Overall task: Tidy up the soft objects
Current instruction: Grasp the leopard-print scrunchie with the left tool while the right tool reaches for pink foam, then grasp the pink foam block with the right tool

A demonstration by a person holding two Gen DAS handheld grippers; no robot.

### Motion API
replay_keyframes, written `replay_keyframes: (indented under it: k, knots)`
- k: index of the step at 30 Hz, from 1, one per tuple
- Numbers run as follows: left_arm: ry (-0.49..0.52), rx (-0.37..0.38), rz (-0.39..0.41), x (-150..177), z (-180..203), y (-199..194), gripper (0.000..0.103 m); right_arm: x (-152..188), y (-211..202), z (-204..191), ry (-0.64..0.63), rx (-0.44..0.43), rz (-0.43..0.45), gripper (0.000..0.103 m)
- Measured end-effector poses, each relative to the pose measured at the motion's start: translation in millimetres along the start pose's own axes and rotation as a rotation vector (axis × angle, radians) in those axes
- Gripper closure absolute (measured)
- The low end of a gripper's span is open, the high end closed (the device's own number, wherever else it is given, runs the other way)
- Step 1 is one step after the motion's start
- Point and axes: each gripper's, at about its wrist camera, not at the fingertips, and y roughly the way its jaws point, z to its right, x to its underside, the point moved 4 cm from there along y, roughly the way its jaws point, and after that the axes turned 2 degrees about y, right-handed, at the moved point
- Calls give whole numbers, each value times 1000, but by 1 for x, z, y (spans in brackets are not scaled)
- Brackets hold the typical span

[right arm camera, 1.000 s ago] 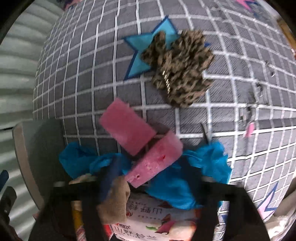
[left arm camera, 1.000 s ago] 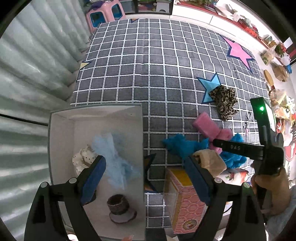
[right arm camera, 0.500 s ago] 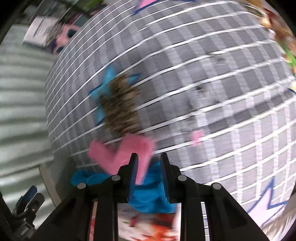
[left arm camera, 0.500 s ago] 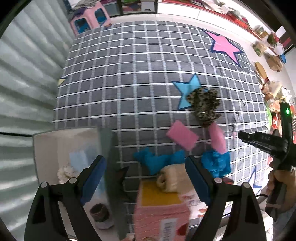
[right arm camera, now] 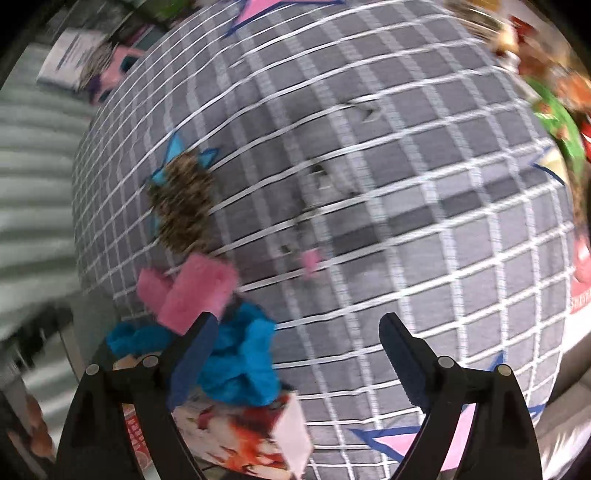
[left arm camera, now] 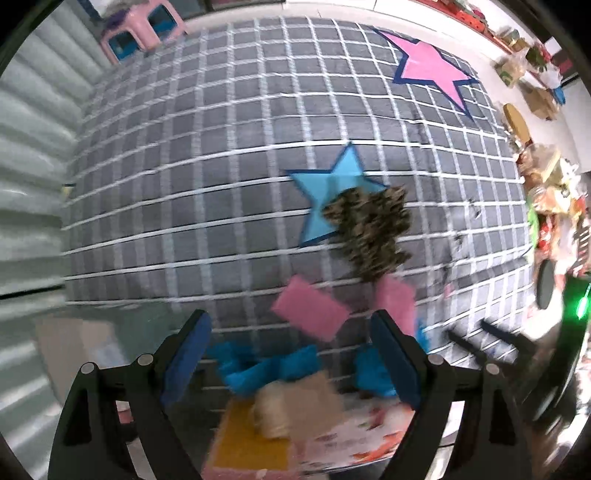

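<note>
Both tongs gape, nothing gripped: left tongs (left arm camera: 291,354) over a beige cloth (left arm camera: 295,406); right tongs (right arm camera: 295,350), jaws just opened, over the checked mat (right arm camera: 369,147). Pink sponges (left arm camera: 310,314) and leopard scrunchie (left arm camera: 369,236) lie toward twelve o'clock.

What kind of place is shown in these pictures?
Probably a room in a home, perhaps a play area. A grey checked fabric mat with blue and pink stars covers the surface, a small pink plastic stool stands at its far edge, and cluttered packages line one side.
</note>
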Motion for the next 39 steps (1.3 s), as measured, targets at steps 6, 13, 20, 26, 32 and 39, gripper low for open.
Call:
replay_keyframes:
  k: [6, 13, 20, 26, 32, 39]
  knots:
    - [7, 44, -93, -32, 36, 51, 13, 22, 11, -27, -108, 7, -19, 13]
    - [26, 3, -146, -54, 59, 101, 13, 38, 10, -7, -56, -25, -43, 13]
    - [47, -37, -183, -54, 65, 119, 45, 39, 7, 2, -52, -41, -44, 13]
    - [81, -3, -120, -47, 64, 110, 68, 20, 0, -17, -243, -37, -1, 13]
    - [54, -5, -16, -45, 40, 70, 68, 3, 20, -62, -554, -52, -25, 13]
    - [-20, 10, 20, -35, 7, 35, 68, 4, 62, -95, -768, -43, -129, 13]
